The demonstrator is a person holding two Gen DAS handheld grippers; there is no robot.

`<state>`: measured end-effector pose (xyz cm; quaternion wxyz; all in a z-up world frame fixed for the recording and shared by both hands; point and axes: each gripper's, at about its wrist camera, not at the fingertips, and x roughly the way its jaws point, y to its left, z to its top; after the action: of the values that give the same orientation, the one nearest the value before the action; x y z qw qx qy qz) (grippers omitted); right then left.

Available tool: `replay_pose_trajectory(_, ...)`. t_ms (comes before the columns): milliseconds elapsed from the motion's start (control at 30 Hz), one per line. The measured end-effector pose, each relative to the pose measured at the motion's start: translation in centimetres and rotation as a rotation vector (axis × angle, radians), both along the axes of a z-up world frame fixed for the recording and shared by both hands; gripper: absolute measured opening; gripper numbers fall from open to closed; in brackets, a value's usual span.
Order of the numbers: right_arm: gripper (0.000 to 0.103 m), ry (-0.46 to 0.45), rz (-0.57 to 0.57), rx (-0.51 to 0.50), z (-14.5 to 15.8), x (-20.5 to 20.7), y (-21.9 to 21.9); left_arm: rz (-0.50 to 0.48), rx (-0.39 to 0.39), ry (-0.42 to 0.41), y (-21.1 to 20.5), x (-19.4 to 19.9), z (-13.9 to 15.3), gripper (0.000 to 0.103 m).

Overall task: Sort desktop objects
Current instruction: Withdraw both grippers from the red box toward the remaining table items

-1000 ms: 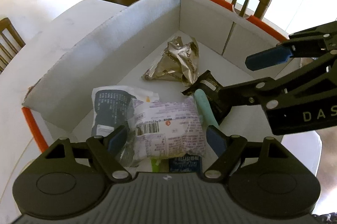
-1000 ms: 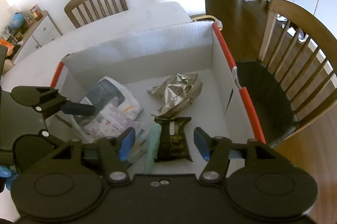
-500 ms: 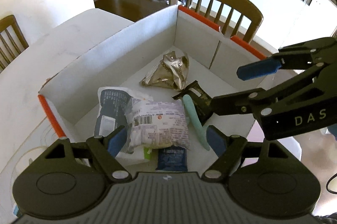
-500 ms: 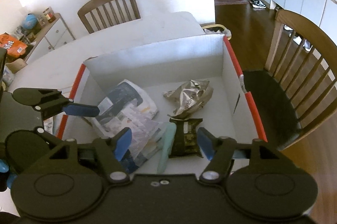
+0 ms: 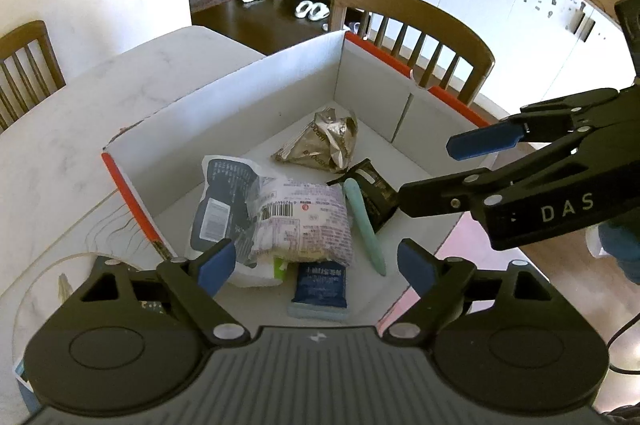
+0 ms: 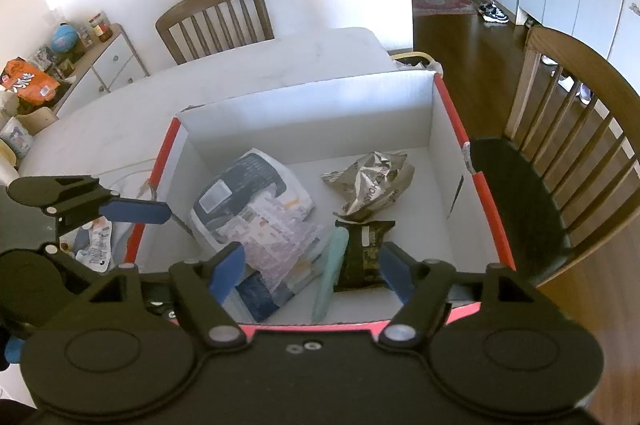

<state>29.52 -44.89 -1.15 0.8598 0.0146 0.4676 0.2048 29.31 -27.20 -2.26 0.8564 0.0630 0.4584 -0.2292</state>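
A white cardboard box with red-orange rims (image 5: 256, 105) (image 6: 304, 105) stands on the table. In it lie a crumpled silver foil bag (image 5: 324, 145) (image 6: 372, 185), a dark sachet (image 5: 374, 187) (image 6: 362, 249), a mint-green pen-like stick (image 5: 364, 225) (image 6: 330, 273), a pale purple packet (image 5: 308, 225) (image 6: 280, 225), a white-and-navy pouch (image 5: 224, 193) (image 6: 244, 181) and a small blue packet (image 5: 320, 285). My left gripper (image 5: 316, 265) is open and empty above the box's near side. My right gripper (image 6: 312, 275) is open and empty above its own near rim.
Wooden chairs (image 5: 412, 37) (image 6: 568, 129) stand beside the white marble table (image 5: 80, 113). A low cabinet with a globe and snack bags (image 6: 60, 65) is at the far left. The right gripper's arm (image 5: 520, 185) crosses over the box's right side.
Both grippers have risen and drawn back from the box, so more of it and the room shows. The objects in the box have not moved.
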Motion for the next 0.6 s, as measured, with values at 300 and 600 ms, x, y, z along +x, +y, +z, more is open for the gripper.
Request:
replay_pose_trajectory(300, 0.08, -0.019, -0.016, 0.011, 0.4, -0.7, 0.4, 0.009, -0.048, -0.043, 1.2, -1.7, 0.6, 0.103)
replay_pose_trajectory(600, 0.082, -0.031, -0.051, -0.001, 0.9, -2.5, 2.2, 0.014, -0.096, -0.098, 3.7, -3.7, 2.0, 0.103)
